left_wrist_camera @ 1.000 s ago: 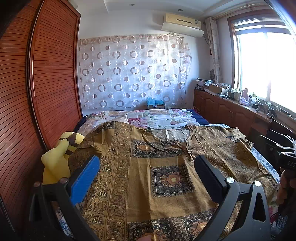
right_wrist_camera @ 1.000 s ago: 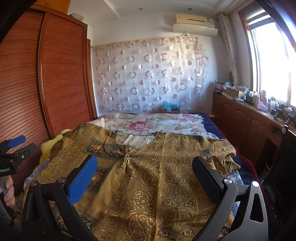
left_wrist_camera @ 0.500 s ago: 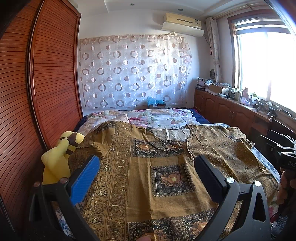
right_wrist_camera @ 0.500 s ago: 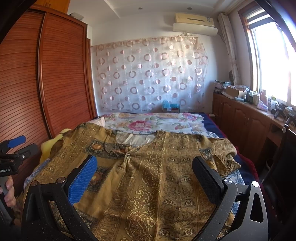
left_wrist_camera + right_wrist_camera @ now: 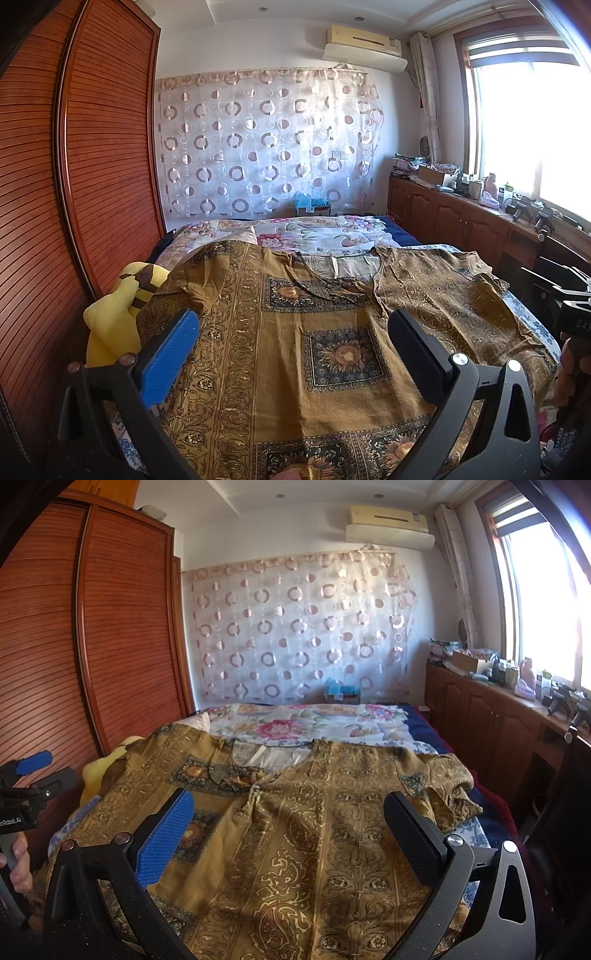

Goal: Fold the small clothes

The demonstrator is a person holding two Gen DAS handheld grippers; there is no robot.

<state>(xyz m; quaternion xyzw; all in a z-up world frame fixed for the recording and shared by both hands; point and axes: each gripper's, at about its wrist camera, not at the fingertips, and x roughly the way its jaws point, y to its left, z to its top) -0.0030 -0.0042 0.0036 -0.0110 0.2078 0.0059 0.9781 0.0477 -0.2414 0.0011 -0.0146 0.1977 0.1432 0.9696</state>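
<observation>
Left claw (image 5: 291, 354): fingers spread wide, one blue-padded, one black-padded, nothing between them; it hangs above the near half of the ochre-brown patterned cotton tunic (image 5: 295, 332). Right claw (image 5: 288, 834): likewise spread and empty, over the same garment's right half. Tunic lies flat and face up on the bed (image 5: 413, 734), neckline toward the far edge, hem at the near edge; left sleeve reaches the bed's left edge, touching a yellow plush toy (image 5: 110, 317); right sleeve is bunched at the right edge. No fold begun. Risks, as judged: the rumpled right sleeve may fold in crooked unless smoothed first; thin fabric may slip from a shallow pinch; a pinch set too deep could catch the floral bedsheet (image 5: 314, 236) underneath; lifting the left sleeve could drag the toy.
</observation>
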